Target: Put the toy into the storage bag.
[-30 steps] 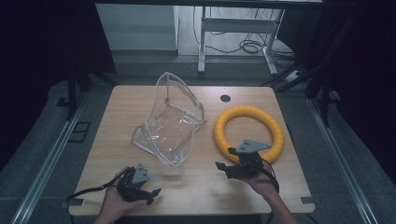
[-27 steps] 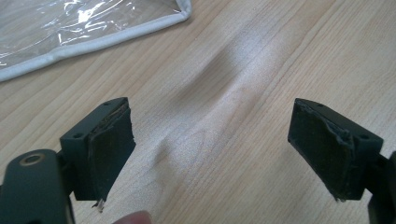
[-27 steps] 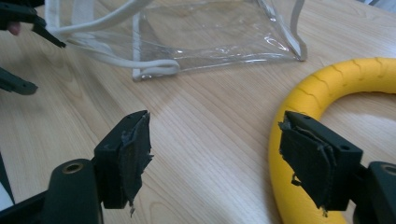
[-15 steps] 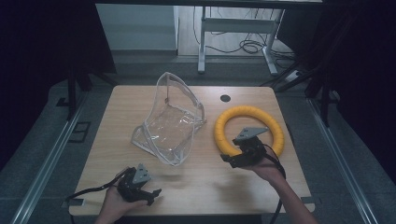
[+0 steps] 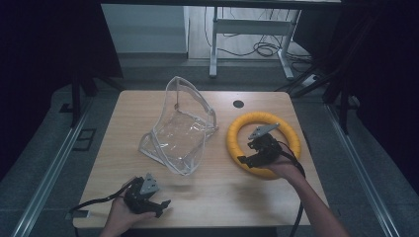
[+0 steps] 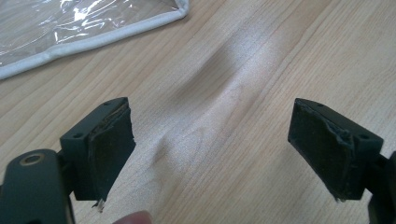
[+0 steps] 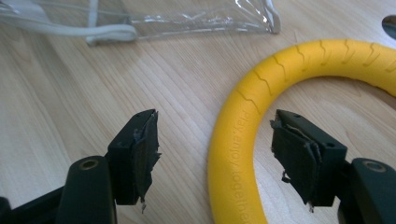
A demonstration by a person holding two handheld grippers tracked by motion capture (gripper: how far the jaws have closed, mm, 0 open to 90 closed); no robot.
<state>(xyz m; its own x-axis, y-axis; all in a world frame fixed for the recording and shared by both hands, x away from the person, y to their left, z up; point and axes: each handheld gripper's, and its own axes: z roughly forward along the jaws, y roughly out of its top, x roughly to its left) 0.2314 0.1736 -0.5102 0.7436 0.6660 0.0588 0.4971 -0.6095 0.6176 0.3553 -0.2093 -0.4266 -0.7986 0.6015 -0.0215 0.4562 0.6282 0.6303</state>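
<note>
Your right gripper [image 7: 215,158], jaws just closing but not gripping, straddles one ribbed yellow foam ring [image 7: 243,116] (clear crinkly plastic pouch [image 5: 180,131] nearby); left gripper [image 6: 210,154] released.

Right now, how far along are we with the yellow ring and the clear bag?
Nothing looks done: the yellow ring lies flat beside the clear bag. In hand: the right gripper straddles the ring's rim, its jaws just closing but not yet pressing. Left: grip and move it. The left gripper waits open.
</note>
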